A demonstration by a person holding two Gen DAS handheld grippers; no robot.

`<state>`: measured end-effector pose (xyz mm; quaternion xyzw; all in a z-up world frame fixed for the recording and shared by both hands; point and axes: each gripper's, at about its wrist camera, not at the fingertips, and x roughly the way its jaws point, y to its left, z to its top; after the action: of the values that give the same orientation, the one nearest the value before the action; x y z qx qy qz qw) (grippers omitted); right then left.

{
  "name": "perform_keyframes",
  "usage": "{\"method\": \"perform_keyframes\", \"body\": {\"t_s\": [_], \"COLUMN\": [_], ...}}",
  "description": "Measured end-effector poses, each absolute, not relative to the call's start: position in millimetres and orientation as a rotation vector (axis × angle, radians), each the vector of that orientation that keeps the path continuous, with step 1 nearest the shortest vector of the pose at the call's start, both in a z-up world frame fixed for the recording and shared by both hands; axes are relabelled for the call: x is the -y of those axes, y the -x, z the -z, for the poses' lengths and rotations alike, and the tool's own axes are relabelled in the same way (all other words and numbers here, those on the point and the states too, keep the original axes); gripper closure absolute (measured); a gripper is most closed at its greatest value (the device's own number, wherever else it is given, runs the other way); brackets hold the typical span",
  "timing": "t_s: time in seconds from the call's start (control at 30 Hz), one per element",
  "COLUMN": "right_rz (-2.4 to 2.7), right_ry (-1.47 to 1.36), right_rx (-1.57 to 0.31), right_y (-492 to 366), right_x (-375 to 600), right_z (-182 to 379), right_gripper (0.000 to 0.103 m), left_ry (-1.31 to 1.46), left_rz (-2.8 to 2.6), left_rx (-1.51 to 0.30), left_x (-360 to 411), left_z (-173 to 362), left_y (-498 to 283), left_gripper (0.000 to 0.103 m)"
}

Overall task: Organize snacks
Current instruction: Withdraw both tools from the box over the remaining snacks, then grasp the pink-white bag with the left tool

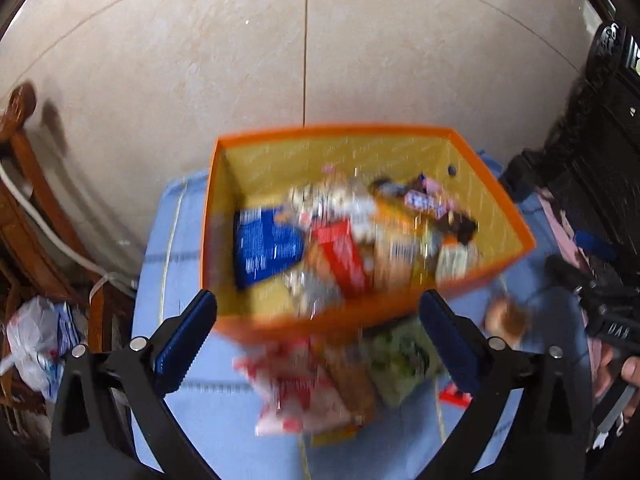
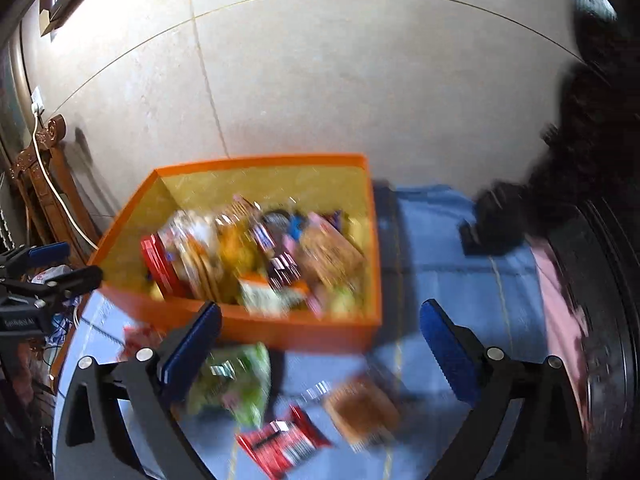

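An orange box (image 1: 280, 326) with a yellow inside holds several snack packets; it also shows in the right wrist view (image 2: 296, 334). It stands on a blue cloth (image 1: 224, 412). My left gripper (image 1: 318, 332) is open and empty, above the box's near wall. In front of the box lie a red-and-white packet (image 1: 292, 392) and a green packet (image 1: 400, 360). My right gripper (image 2: 320, 348) is open and empty, above the green packet (image 2: 236, 380), a red packet (image 2: 280, 440) and a brown packet (image 2: 360, 408). Both views are blurred.
A tiled wall (image 1: 304, 40) rises behind the box. A carved wooden chair (image 1: 24, 160) with a white cable stands at the left. A plastic bag (image 1: 36, 344) lies below it. A dark object (image 2: 496, 220) sits on the cloth at the right.
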<state>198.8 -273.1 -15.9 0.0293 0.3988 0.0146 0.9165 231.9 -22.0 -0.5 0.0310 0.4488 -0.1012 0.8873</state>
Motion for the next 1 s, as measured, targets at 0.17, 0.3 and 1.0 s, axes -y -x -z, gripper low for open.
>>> {"method": "perform_keyframes", "body": {"t_s": [0.17, 0.3, 1.0], "right_rz": [0.030, 0.041, -0.013], "right_ry": [-0.056, 0.027, 0.079], "right_rx": [-0.919, -0.972, -0.996], "right_y": [-163.8, -153.7, -178.6], "right_x": [299.7, 297.6, 279.7], "right_z": [55.8, 84.0, 101.1], "right_gripper": [0.003, 0.003, 0.003], "left_ry": [-0.062, -0.065, -0.029], "left_rz": [0.198, 0.161, 0.121], "left_rx": [-0.998, -1.081, -1.186], "left_x": [10.7, -1.4, -7.4], "left_z": [31.2, 65.5, 117.8], "left_y": [-196.3, -180.5, -223.5], "left_gripper": [0.004, 0.004, 0.004]}}
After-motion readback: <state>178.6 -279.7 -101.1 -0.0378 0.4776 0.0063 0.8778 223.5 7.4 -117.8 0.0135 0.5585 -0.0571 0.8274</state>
